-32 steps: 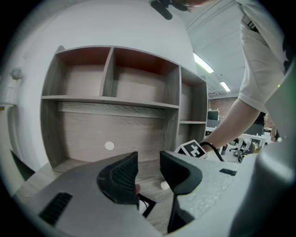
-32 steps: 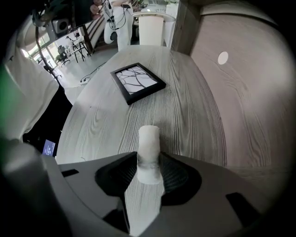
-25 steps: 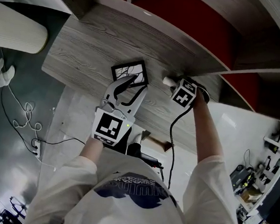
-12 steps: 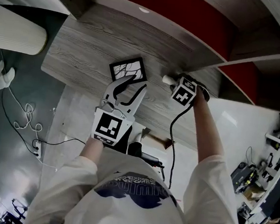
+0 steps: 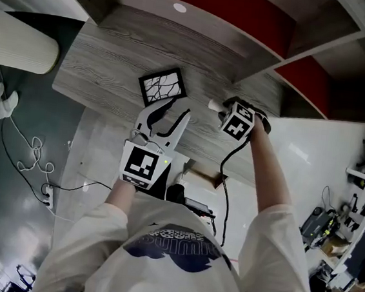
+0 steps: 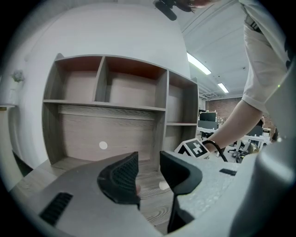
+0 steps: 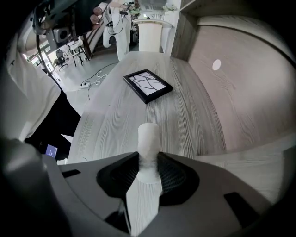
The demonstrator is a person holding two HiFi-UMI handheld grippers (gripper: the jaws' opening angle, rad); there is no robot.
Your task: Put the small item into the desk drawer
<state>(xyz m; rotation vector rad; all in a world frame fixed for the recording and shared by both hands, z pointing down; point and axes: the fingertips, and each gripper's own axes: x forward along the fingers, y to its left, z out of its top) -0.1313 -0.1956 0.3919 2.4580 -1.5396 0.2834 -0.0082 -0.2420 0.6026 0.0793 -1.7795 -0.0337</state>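
Note:
The small item is a white cylinder [image 7: 148, 139], held upright over the grey wood desk [image 5: 107, 56]. My right gripper [image 7: 148, 173] is shut on its lower part and points steeply down. In the head view this gripper [image 5: 225, 109] is at the desk's right, with the cylinder [image 5: 213, 104] sticking out to its left. My left gripper [image 5: 178, 109] hovers open over the desk's near edge, just short of a black picture frame [image 5: 162, 87]. Nothing is between its fingers [image 6: 121, 178]. A pale boxy shape [image 5: 200, 175] shows under the desk's near edge; whether it is the drawer I cannot tell.
Shelf compartments [image 6: 125, 90] rise behind the desk, and a round white disc [image 6: 103, 145] marks the back panel. The picture frame [image 7: 148, 85] lies flat mid-desk. A white rounded column [image 5: 21, 44] stands at the left. Cables [image 5: 32, 152] trail across the floor.
My left gripper has drawn back from the picture frame toward the desk's near edge. My right gripper has risen a little, still holding the cylinder.

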